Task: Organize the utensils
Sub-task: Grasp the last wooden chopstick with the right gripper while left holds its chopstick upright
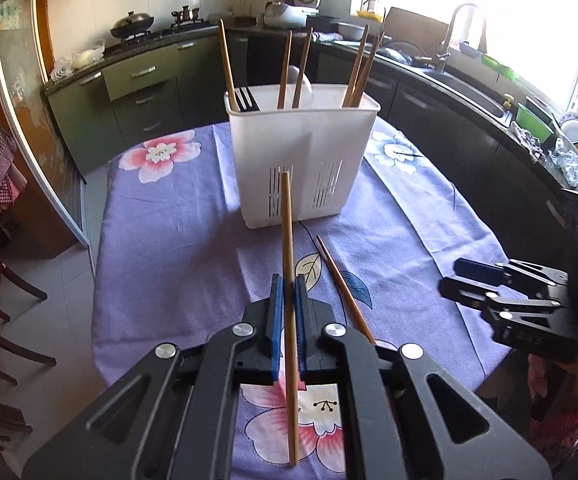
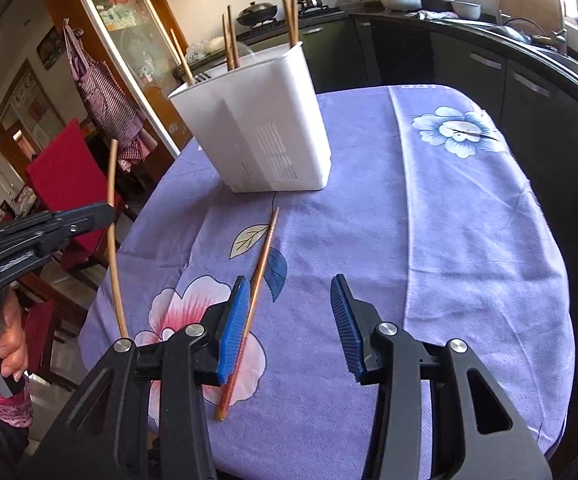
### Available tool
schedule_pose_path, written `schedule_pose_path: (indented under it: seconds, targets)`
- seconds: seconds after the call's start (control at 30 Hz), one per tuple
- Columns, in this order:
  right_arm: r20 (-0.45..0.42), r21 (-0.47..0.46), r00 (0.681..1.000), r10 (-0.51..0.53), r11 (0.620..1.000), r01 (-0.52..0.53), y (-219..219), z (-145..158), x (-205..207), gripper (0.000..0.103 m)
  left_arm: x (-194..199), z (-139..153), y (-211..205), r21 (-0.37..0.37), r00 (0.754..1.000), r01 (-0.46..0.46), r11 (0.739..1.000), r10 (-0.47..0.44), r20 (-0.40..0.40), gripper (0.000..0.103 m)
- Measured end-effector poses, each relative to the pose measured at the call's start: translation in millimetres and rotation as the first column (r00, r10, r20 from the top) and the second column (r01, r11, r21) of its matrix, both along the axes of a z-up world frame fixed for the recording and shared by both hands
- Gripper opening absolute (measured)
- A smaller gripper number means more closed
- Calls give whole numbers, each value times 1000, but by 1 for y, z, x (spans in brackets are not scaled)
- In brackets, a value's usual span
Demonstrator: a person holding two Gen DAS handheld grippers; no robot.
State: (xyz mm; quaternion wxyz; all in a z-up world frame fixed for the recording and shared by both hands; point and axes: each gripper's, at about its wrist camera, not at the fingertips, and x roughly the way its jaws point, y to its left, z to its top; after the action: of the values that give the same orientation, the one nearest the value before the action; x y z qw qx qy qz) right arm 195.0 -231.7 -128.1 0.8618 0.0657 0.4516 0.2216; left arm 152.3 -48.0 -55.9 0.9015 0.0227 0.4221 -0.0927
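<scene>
My left gripper (image 1: 289,286) is shut on a light wooden chopstick (image 1: 288,232), held upright above the table; the stick runs through the blue pads and points at the white utensil holder (image 1: 303,152). The right wrist view shows that same gripper (image 2: 107,214) at the left with the chopstick (image 2: 113,264). Several chopsticks, a black utensil and a white spoon stand in the holder (image 2: 257,132). A darker chopstick (image 2: 263,256) lies on the cloth. My right gripper (image 2: 289,284) hangs open over it, with its left pad beside the stick, and appears at the right (image 1: 453,276) in the left wrist view.
The round table carries a purple flowered cloth (image 1: 177,216). Dark kitchen cabinets and a sink (image 1: 465,88) curve behind it. Wooden chairs with red cushions (image 2: 65,176) stand off the table's left side. A person's hand (image 2: 5,340) grips the left tool's handle.
</scene>
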Motion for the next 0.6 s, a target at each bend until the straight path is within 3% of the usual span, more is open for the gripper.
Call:
schedule_pose_path:
  seconds: [0.27, 0.5, 0.6]
  targets:
    - [-96, -154, 992, 76, 984, -91, 68, -34, 56, 67, -34, 17, 22, -18, 997, -3, 1000, 4, 77, 6]
    - [-109, -244, 993, 46, 967, -72, 94, -53, 82, 65, -40, 16, 34, -23, 996, -1, 1000, 3, 92, 6]
    - [-115, -289, 992, 53, 954, -85, 105, -56, 85, 55, -41, 15, 36, -29, 996, 2, 1000, 1, 92, 6]
